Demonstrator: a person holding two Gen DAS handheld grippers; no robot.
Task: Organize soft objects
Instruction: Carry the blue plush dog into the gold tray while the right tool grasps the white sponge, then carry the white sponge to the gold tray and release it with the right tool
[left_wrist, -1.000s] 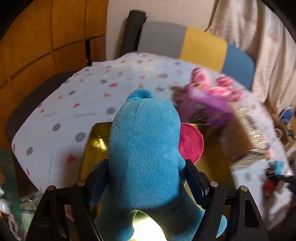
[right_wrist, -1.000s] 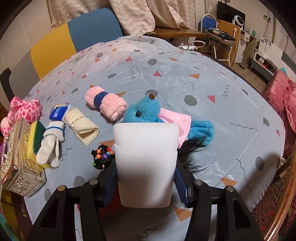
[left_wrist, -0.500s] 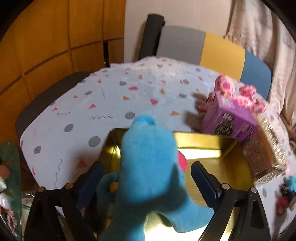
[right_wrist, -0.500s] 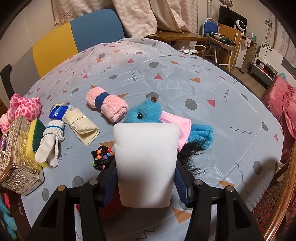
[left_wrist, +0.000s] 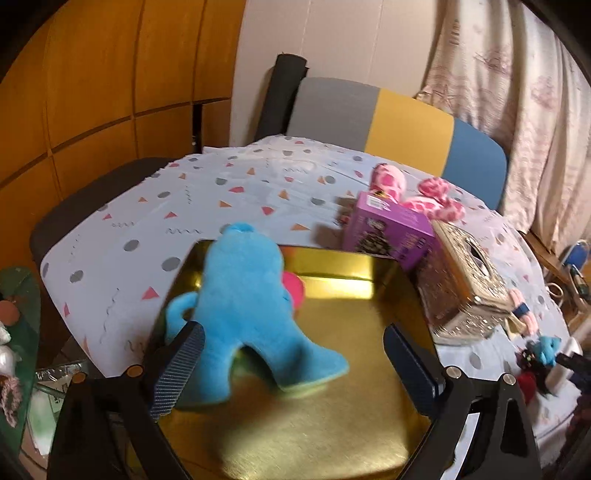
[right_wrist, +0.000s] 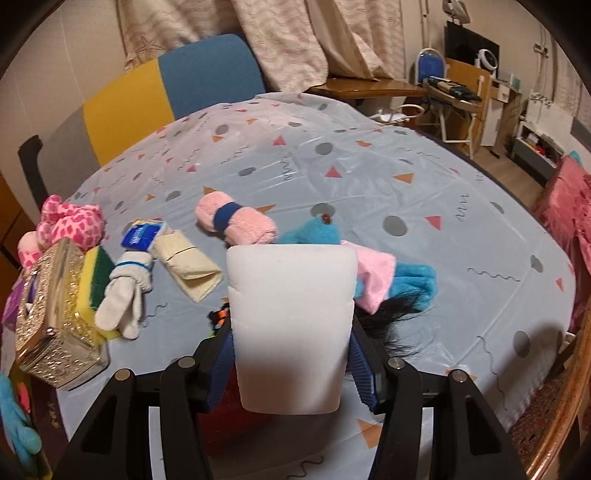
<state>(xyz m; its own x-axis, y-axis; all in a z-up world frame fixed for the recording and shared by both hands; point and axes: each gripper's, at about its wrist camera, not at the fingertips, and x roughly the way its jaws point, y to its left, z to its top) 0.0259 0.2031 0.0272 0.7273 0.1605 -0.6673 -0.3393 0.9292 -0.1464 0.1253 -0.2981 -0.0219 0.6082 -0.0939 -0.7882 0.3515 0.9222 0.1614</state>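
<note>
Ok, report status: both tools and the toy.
Left tool opening, clear of blue plush in gold tray. Right tool clamps white sponge. Nothing blocking.

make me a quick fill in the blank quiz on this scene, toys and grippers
1. The blue plush toy lies in the ____ tray.
2. The right gripper is shut on a ____ sponge block.
3. The left gripper has jaws opening, and its pads are ____ the blue plush toy.
4. The purple box stands beside the ornate ____ box.

Missing words: gold; white; off; metal
</note>
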